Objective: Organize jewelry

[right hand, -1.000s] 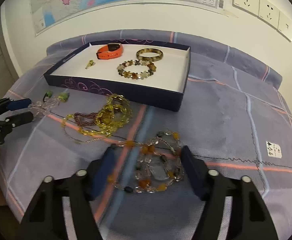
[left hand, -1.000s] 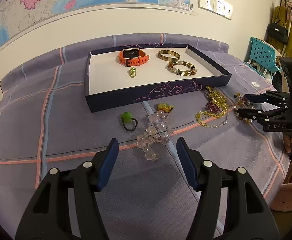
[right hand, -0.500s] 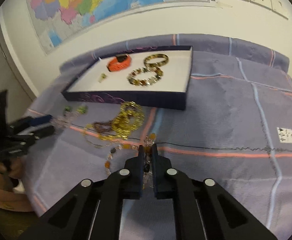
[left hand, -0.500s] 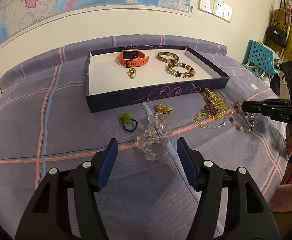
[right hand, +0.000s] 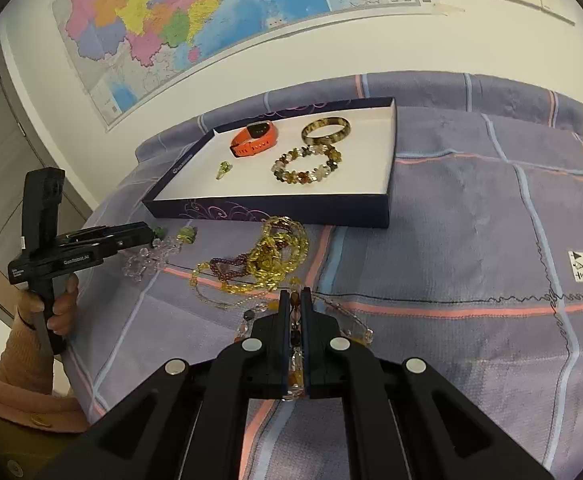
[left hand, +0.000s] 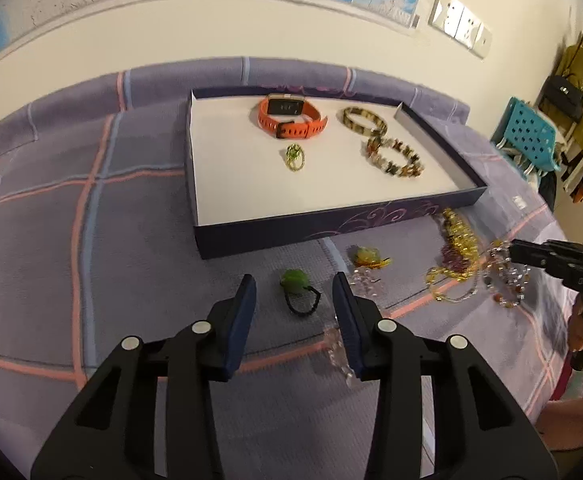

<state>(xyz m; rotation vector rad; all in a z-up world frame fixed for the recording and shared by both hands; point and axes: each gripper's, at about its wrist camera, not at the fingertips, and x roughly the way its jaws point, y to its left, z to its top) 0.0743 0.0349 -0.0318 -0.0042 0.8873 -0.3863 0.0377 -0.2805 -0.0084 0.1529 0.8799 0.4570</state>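
Our right gripper (right hand: 295, 300) is clamped on the mixed bead necklace (right hand: 294, 354) at lower centre, which its fingers mostly hide. Our left gripper (left hand: 294, 300), just been closing, holds nothing; the green hair tie (left hand: 297, 290) lies between its fingers.

A shallow dark-blue cardboard box lid with a white inside (left hand: 371, 222) is lying open on the bed, holding an orange silicone watch band (left hand: 291, 120), a tortoiseshell bangle (left hand: 363, 120), a brown-and-clear stone bead bracelet (left hand: 395, 158) and a small green-and-gold ring (left hand: 294, 157), all apart from one another. Just in front of that lid a green-knobbed black hair tie (left hand: 299, 292), a clear crystal bead string (right hand: 147, 258), a small yellow-green charm (left hand: 367, 258) and a heap of yellow and maroon bead necklaces (right hand: 259, 260) are lying on the cover. Nearer than the heap, an amber-and-clear bead necklace (right hand: 295, 344) is sitting pinched.
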